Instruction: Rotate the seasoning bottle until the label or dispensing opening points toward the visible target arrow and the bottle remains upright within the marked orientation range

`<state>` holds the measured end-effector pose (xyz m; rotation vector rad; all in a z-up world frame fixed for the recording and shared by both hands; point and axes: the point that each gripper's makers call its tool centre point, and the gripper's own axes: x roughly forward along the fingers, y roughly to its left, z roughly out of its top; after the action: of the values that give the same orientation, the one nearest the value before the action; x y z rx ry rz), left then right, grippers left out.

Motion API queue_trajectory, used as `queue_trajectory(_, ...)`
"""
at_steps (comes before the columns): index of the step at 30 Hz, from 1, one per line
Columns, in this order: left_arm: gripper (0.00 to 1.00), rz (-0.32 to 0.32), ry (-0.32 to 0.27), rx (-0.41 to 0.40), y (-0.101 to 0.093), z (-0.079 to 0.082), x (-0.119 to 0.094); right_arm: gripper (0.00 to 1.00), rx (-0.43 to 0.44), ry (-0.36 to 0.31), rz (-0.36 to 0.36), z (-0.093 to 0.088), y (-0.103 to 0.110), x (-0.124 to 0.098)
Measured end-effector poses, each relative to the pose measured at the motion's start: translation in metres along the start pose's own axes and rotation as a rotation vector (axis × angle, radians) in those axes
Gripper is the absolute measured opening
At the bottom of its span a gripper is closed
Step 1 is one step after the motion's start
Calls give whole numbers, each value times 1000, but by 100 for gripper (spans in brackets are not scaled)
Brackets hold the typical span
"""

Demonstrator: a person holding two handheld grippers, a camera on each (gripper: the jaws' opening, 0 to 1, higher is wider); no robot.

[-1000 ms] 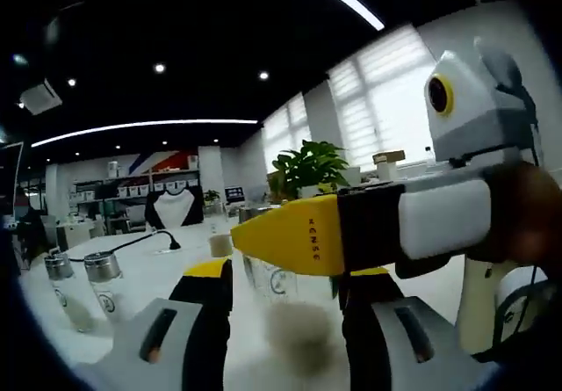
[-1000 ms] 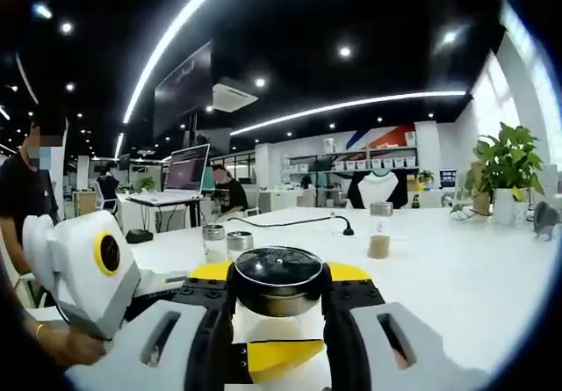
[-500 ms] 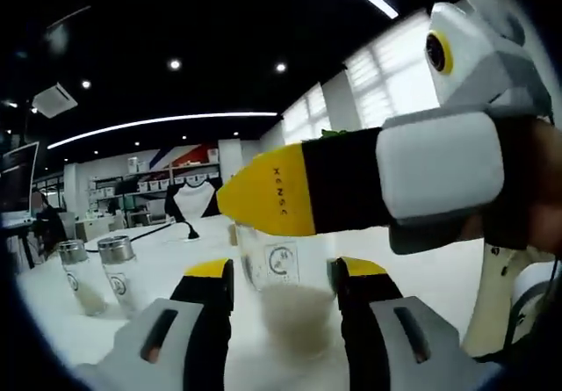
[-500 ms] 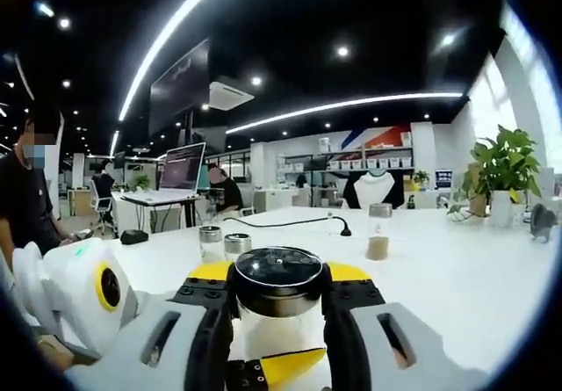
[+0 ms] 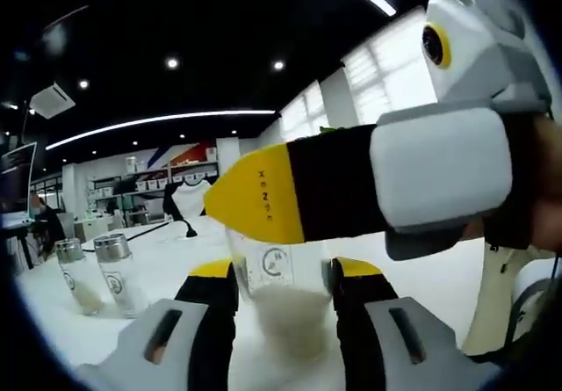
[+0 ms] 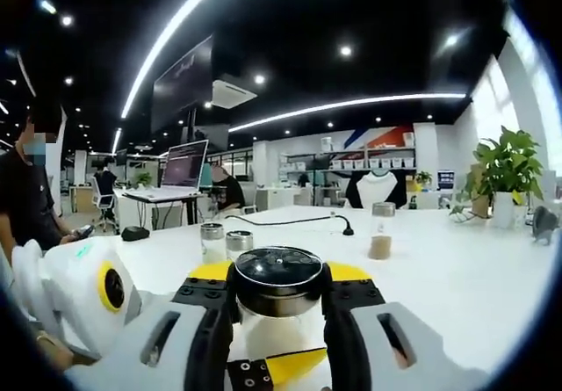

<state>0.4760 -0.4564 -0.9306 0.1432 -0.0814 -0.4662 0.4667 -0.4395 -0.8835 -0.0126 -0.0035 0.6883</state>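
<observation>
The seasoning bottle [image 5: 285, 307] is clear glass with pale granules and a round logo; it stands upright on the white table [image 5: 439, 277]. My left gripper [image 5: 283, 290] holds its body, both yellow-tipped jaws pressed against the glass sides. My right gripper [image 5: 259, 206] reaches in from the right, across the bottle's top. In the right gripper view, the right gripper [image 6: 278, 287] is shut on the bottle's black lid [image 6: 278, 268]. Below the lid shows a yellow jaw tip of the left gripper [image 6: 294, 366], and its white body lies at lower left.
Two more shaker bottles [image 5: 118, 272] stand to the left, also seen as a pair of shaker bottles [image 6: 226, 242] in the right gripper view. A lone bottle [image 6: 380, 231], a microphone cable [image 6: 290, 220] and a potted plant [image 6: 507, 170] sit farther back. A person [image 6: 26, 202] stands at far left.
My left gripper has moved in around the bottle and its jaws have narrowed onto the glass. The right gripper stays clamped on the lid.
</observation>
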Motion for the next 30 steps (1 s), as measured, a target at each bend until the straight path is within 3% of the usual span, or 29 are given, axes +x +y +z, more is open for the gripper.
queue_trajectory(14, 43, -113, -8, -84, 2, -1, -2, 36, -5, 3, 78, 0, 3, 1)
queue_trajectory(30, 43, -365, 19, -98, 1, -3, -8, 36, -7, -13, 219, 6, 15, -3)
